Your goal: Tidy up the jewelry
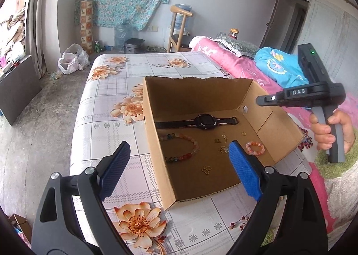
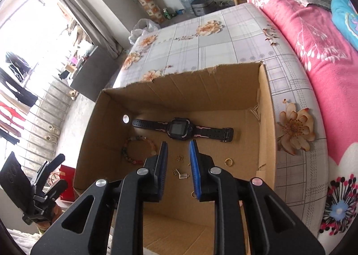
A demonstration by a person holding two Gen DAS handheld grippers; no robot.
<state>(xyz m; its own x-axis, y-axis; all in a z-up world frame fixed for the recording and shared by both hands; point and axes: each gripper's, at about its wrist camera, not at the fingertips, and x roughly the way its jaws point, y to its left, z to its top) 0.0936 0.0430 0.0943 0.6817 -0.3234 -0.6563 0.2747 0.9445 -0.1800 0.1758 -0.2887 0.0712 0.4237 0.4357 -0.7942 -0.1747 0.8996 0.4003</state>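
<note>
So there's an open cardboard box (image 1: 154, 143) sitting on a bed with a flowery checked sheet (image 1: 116, 125), and all the jewelry is on the bottom of that box.

A black watch (image 2: 179, 129) lies flat with its strap stretched out, near the box's far wall. Nearer than the watch, toward one side wall, there's a big bracelet of mixed coloured beads (image 1: 181, 147). On the opposite side from it is a little pink bead bracelet (image 1: 255, 148). Between the two bracelets are a few tiny gold charms (image 2: 180, 171) scattered about, too small to make out properly. A gold ring (image 2: 228, 161) sits off to the side of those charms, and a small gold butterfly-shaped piece (image 1: 206, 169) lies closer to the box's near edge.

The left gripper (image 1: 179, 166) is spread wide with nothing in it; one finger is out over the sheet beside the box, the other over the inside, so it straddles the box's side wall from above.

The right gripper (image 2: 178, 171) is above the middle of the box, pointing down at the charms. Its jaws are only a narrow gap apart, and nothing is between the pads. A hand (image 1: 331, 129) in a fuzzy sleeve holds its handle, next to the box's right side.
</note>
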